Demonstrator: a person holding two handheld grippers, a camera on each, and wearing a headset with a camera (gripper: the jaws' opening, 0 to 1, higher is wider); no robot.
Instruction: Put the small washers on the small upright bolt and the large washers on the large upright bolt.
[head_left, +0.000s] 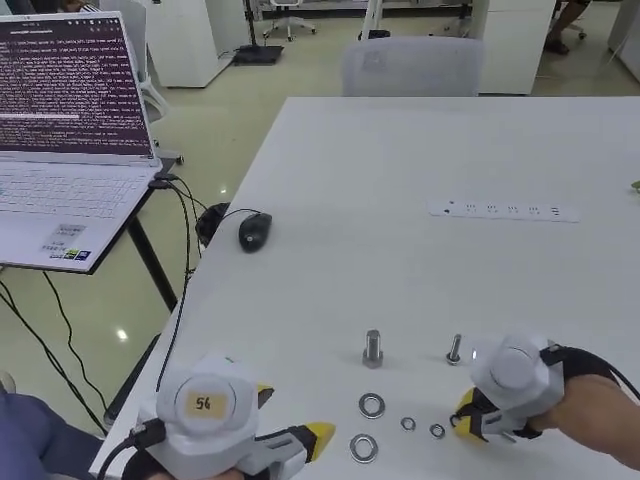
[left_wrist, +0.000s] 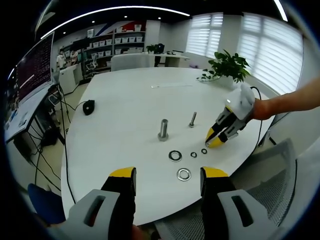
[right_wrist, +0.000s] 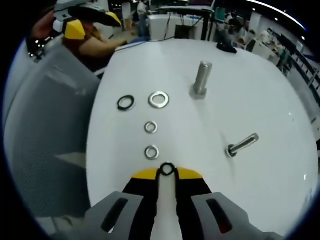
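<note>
- Near left edge of the table (head_left: 400, 160): left claw (left_wrist: 169, 175) released, jaws spread wide, nothing between them, aimed across the washers towards the bolts.
- Just right of that claw: two large washers (head_left: 372, 405), flat on the table, apart from each other, one nearer than the other.
- Just beyond them: large bolt (head_left: 372, 348), standing on its head with the threads up, no washer on it.
- Further right: two loose small washers (head_left: 408, 423), flat, side by side but not touching, between the large washers and the right claw.
- Beyond those, right of the large bolt and well apart from it: small bolt (head_left: 455, 349), upright, shank seemingly bare.
- Far right: right claw (head_left: 466, 416) clenched on the gripped washer (right_wrist: 167, 169), pinched by its rim at the very tips, hole showing above the yellow pads.
- Handling, as a judgement: thin, stiff, light metal rings, probably slick on the smooth table and hard to get under. Best taken across the outer rim at opposite edges, with a firm but small pinch. Likely to squirt out or tilt if held off-centre, so hole to be kept level over the bolt tip before letting go.
</note>
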